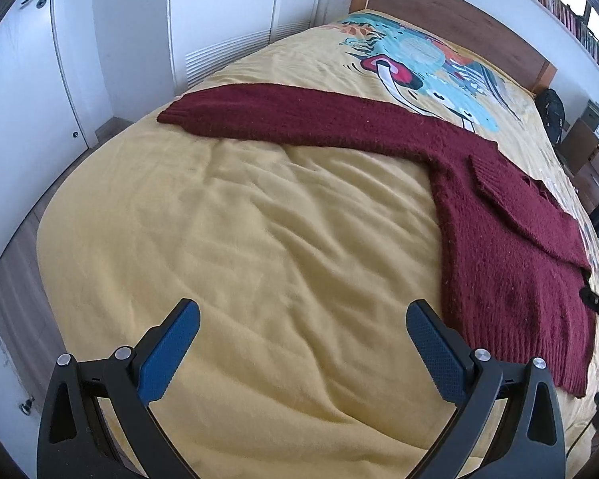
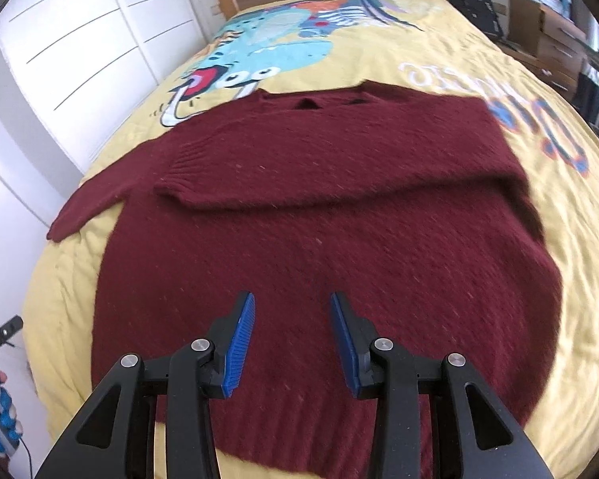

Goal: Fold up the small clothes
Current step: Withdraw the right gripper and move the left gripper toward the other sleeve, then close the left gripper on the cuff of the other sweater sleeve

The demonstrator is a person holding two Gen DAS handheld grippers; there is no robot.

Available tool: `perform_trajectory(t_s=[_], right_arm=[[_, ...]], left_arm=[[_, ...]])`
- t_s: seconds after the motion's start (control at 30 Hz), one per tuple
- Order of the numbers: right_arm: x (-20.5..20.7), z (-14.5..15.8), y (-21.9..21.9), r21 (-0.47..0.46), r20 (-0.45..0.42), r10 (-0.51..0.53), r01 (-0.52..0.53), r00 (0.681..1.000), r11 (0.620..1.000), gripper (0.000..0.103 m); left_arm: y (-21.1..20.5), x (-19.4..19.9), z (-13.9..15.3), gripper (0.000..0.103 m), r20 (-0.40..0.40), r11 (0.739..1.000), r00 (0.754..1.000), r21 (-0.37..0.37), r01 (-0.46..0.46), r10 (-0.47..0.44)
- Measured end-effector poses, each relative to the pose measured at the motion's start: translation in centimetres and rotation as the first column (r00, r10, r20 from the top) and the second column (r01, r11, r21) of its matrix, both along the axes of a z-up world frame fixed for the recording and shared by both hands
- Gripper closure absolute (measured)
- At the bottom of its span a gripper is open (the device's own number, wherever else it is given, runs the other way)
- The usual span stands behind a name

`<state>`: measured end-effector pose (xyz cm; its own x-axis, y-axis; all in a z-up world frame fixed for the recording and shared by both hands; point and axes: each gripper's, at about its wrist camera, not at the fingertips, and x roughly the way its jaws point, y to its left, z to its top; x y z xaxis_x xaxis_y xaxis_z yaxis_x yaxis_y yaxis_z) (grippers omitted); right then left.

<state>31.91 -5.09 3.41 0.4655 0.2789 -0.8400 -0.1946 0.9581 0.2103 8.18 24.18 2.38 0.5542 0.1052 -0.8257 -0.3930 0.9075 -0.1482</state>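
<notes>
The dark red sweater (image 2: 319, 219) lies flat on the yellow bedspread (image 1: 259, 239), one sleeve folded across its chest, the other sleeve (image 1: 299, 119) stretched out sideways. The left gripper (image 1: 303, 315), jaws wide and empty, hovers over bare bedspread nearer that sleeve, which runs across its view. The right gripper (image 2: 292, 303), jaws narrowly apart and empty, hangs above the hem.

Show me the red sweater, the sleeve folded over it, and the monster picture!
Red sweater (image 2: 339, 247): right wrist view, middle of its body.
Folded sleeve (image 2: 203, 177): right wrist view, near its ribbed cuff.
Monster picture (image 2: 275, 48): right wrist view, its blue body on the bedspread.
</notes>
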Motion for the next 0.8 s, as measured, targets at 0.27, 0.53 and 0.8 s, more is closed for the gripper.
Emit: perform_trajectory(t_s=[0.27, 0.53, 0.8], right_arm=[[-2.9, -0.4, -2.8, -0.008, -0.021, -0.073, 0.073, 0.997, 0.997, 0.063], [-4.3, -0.7, -4.7, -0.01, -0.043, -0.141, 0.141, 0.989, 0.99, 0.062], [-4.6, -0.7, -5.6, -0.029, -0.052, -0.179, 0.178, 0.982, 0.984, 0.062]], left_arm=[[1.0, 0.7, -0.4, 0.001, 0.007, 0.999, 1.0, -0.032, 0.004, -0.003], [2.5, 2.2, -1.2, 0.001, -0.003, 0.999, 1.0, -0.054, 0.003, -0.003], [5.2, 4.5, -2.0, 0.001, -0.01, 0.997, 1.0, -0.07, -0.022, 0.021]])
